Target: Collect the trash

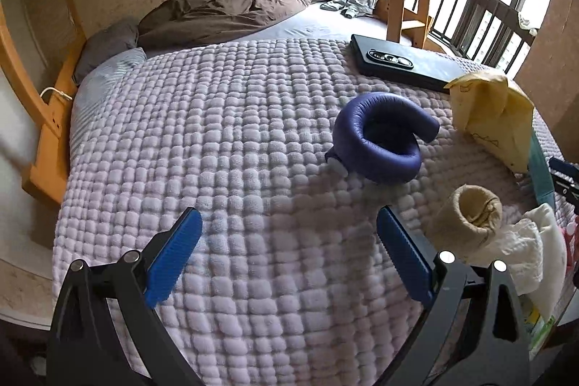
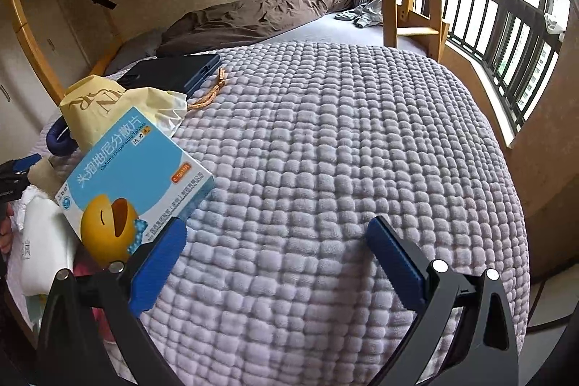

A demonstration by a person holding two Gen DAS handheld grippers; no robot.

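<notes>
Both grippers over the bed (image 2: pixel 325 140), quilted lavender blanket, nothing held.

Left gripper (image 1: pixel 289 241): fingers wide, blue pads (image 1: pixel 173 259) apart over bare blanket, lower centre of frame.
Right gripper (image 2: pixel 277 248): fingers wide too. Its left pad sits just below the medicine box (image 2: pixel 137 176); looks like it overlaps the box corner, but contact can't be confirmed at this angle.

Trash cluster, right edge of the left view and left edge of the right view:
- 1 medicine box, blue and white with a yellow cartoon face, tilted, long axis running lower left to upper right in the right view, propped on the pile rather than flat.
- 1 yellow paper bag (image 1: pixel 492 118), crumpled, standing roughly upright, open end toward the top of frame.
- 1 beige tube-like piece (image 1: pixel 466 216), lying on its side, open mouth facing upper right in the left view.
- 1 white crumpled wad (image 1: pixel 521 245), touching the beige piece at lower right.

Non-trash:
- 1 purple C-shaped cushion (image 1: pixel 380 140), centre right, gap facing right.
- 1 dark phone (image 1: pixel 398 60), flat, camera side up, upper right, long axis left to right.
- 1 brown duvet (image 1: pixel 235 9), bunched at the top.
</notes>
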